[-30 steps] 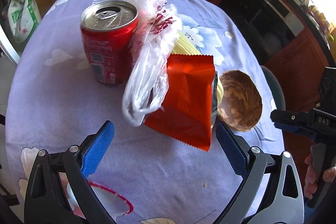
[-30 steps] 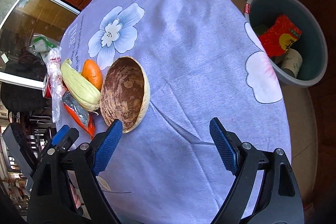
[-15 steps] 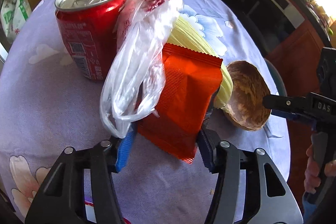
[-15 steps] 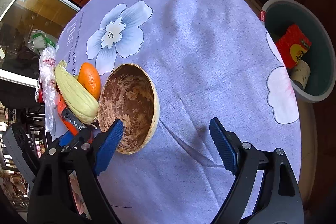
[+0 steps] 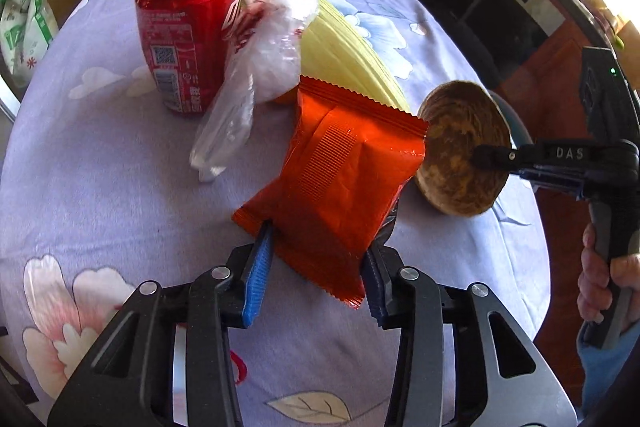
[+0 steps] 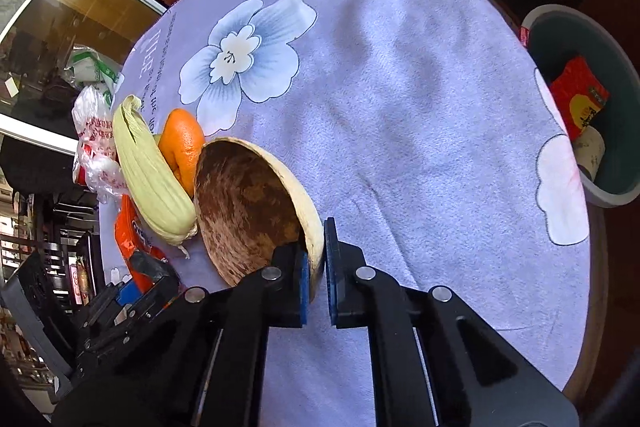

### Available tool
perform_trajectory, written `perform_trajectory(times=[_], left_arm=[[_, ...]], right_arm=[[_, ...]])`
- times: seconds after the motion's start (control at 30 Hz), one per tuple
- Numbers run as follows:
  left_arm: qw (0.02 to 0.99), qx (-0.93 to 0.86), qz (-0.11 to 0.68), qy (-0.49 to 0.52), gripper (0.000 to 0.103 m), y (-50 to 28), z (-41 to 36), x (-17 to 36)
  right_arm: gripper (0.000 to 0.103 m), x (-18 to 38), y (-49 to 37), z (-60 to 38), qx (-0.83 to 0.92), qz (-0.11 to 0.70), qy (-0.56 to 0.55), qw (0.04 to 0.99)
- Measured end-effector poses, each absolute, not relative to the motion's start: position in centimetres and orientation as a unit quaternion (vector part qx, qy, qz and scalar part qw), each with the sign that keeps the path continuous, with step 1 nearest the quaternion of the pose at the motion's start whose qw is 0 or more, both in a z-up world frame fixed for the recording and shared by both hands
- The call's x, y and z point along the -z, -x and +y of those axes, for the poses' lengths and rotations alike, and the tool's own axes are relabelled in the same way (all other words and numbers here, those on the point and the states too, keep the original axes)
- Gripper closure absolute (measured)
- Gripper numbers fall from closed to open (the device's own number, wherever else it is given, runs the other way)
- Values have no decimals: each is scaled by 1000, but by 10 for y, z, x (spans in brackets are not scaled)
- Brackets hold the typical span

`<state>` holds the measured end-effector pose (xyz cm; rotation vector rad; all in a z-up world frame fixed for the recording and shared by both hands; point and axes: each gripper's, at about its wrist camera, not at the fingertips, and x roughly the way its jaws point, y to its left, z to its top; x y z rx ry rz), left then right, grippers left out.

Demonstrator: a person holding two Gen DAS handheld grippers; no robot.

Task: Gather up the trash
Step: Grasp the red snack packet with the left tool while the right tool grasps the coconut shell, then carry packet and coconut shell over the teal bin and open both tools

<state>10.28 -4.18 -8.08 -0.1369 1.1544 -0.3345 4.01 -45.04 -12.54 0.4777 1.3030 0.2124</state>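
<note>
My left gripper (image 5: 316,267) pinched the orange snack packet (image 5: 340,163), lifted beside the cola can (image 5: 188,31) and crumpled plastic bag (image 5: 272,27). My right gripper (image 6: 316,267) clamped the coconut-shell bowl's (image 6: 244,203) rim, tilted against the corn cob (image 6: 152,175) on the purple tablecloth (image 6: 400,99); the trash bin (image 6: 608,195) sat beyond the table's edge.

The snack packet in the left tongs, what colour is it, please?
Orange-red snack packet; it shows best in the left wrist view.

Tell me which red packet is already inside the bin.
The red packet with the yellow picture lies in the grey bin beside the table. The plain orange-red snack packet is held in the left claw.
</note>
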Motion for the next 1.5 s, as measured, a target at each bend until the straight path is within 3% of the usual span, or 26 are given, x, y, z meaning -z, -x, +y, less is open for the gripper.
perform_trajectory(times=[0.7, 1.5], left_arm=[[808, 240, 537, -32, 61, -75, -151, 53], [780, 322, 514, -153, 61, -140, -342, 40]], right_arm=[[96, 124, 5, -565, -72, 548, -332, 765], [95, 136, 42, -755, 52, 457, -448, 766]])
